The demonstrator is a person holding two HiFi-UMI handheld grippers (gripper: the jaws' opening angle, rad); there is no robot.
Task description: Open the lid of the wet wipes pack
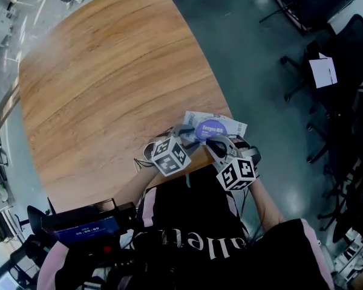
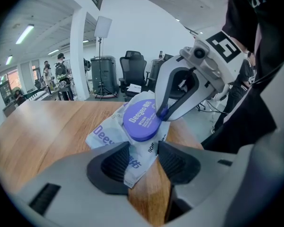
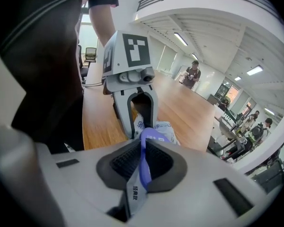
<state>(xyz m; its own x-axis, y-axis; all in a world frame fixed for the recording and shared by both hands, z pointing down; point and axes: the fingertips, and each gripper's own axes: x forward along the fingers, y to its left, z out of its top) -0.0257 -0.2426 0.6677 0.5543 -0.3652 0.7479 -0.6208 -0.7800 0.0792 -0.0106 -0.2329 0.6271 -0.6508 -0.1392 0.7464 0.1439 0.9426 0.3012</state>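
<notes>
We hold the pack [image 1: 233, 125] over the near edge of the table [image 1: 109, 89], with one gripper on each end of it.

Left gripper [image 2: 144, 157]: clenched on the pack. Its jaws pinch the crumpled white end of the wrapper, which fills the gap between the ribbed pads [image 2: 116, 162]. Just beyond these jaws the pack rises at a tilt, and the round purple lid [image 2: 141, 119] faces them. The bare table shows below the wrapper, between the jaws.

Right gripper [image 3: 143, 162]: clenched on the lid. The purple rim stands on edge between the pads, and a white strip of wrapper runs back from it between the jaws. From the left gripper view, the tips of these jaws meet the lid at the side farthest from the left jaws. We cannot tell whether the lid has parted from the pack.

The two grippers face each other, jaws to jaws, and only the pack lies between them. Both point down at a slant towards the table.

Beyond the table, well apart from both jaws, stand dark chairs [image 1: 302, 77] on a grey floor [image 1: 248, 53].
</notes>
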